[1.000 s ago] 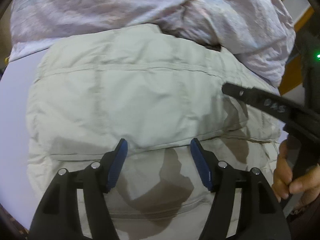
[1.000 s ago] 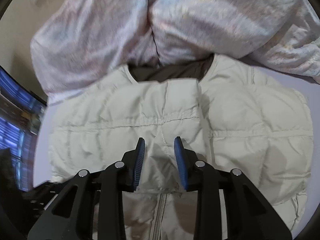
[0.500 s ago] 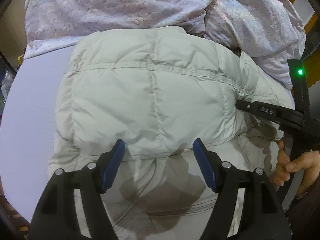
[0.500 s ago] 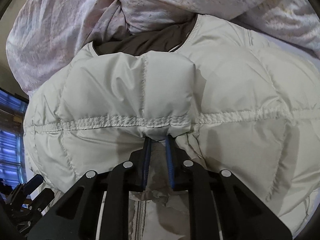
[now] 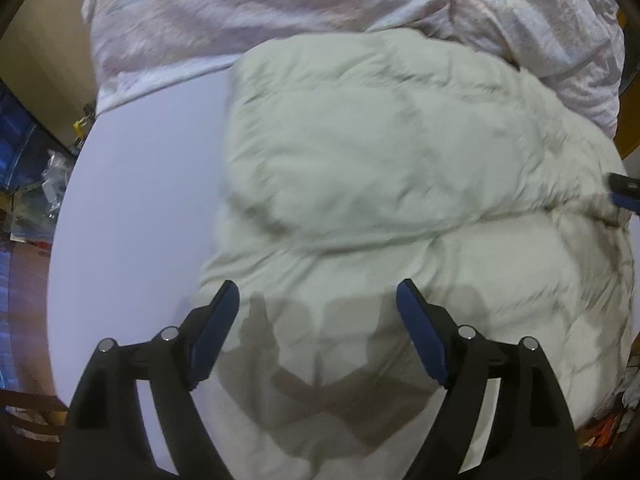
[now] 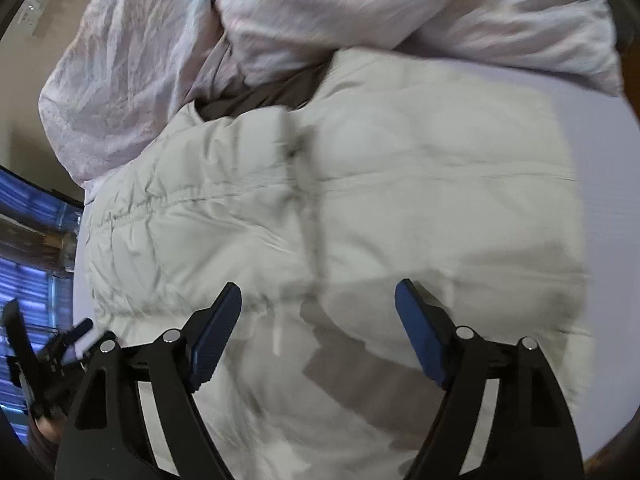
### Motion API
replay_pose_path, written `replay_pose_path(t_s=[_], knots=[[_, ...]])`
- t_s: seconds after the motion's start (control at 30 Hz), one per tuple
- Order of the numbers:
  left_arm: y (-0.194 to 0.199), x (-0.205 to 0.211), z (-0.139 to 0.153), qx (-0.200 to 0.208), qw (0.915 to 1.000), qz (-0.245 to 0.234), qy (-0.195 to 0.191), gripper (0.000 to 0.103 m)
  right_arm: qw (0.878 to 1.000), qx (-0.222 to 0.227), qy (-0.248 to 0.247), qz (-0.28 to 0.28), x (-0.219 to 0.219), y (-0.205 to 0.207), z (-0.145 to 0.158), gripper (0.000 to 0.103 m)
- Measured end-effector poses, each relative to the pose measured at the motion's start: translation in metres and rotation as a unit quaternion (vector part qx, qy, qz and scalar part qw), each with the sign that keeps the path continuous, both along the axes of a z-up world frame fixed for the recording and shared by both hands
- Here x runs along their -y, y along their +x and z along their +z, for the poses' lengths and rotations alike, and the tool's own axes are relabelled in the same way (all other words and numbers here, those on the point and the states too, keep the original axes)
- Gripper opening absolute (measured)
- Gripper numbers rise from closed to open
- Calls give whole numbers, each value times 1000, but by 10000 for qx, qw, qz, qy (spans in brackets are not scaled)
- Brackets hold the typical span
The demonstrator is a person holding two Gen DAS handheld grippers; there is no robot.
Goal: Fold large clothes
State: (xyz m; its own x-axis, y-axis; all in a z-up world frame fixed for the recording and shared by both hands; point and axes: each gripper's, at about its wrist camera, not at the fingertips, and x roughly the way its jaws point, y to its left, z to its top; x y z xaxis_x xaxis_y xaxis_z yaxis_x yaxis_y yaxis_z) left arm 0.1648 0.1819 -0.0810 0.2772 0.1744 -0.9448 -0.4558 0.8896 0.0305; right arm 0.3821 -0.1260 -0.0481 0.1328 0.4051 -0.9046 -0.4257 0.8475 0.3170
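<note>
A cream quilted puffer jacket (image 5: pixel 380 184) lies on the pale lilac bed, its side folded over the body. It also shows in the right wrist view (image 6: pixel 360 208), with its brown lining (image 6: pixel 264 98) at the collar. My left gripper (image 5: pixel 318 308) is open and empty just above the jacket's near part. My right gripper (image 6: pixel 318 308) is open and empty above the jacket too. The right gripper's tip (image 5: pixel 624 196) shows at the right edge of the left wrist view. The left gripper (image 6: pixel 60 344) shows at the lower left of the right wrist view.
A crumpled pink-white duvet (image 5: pixel 280 12) is heaped at the far side of the bed, touching the jacket's collar; it also shows in the right wrist view (image 6: pixel 360 12). Bare lilac sheet (image 5: pixel 140 200) lies left of the jacket. The bed edge and floor clutter (image 5: pixel 36 184) are at far left.
My right gripper was shut on the jacket's folded edge half a second ago and has let go and opened wide. Both grippers have pulled back. The folded part now rests on the jacket.
</note>
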Motion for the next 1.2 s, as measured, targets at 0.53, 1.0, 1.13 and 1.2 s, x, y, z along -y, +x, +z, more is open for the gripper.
replay_pose_path(t_s=[0.53, 1.0, 1.13, 1.2], knots=[[-116, -26, -25, -389, 9927, 419, -1061, 86, 9801, -1693, -474, -926, 205, -40, -54, 81], [-160, -19, -40, -105, 9840, 679, -1641, 86, 9760, -2083, -51, -632, 214, -80, -86, 82], [-174, -20, -45, 100, 9781, 837, -1900, 88, 9751, -2145, 186, -535, 208, -87, -89, 79], [-178, -14, -45, 111, 9794, 793, -1855, 88, 9755, -2139, 241, -457, 203, -92, -90, 73]])
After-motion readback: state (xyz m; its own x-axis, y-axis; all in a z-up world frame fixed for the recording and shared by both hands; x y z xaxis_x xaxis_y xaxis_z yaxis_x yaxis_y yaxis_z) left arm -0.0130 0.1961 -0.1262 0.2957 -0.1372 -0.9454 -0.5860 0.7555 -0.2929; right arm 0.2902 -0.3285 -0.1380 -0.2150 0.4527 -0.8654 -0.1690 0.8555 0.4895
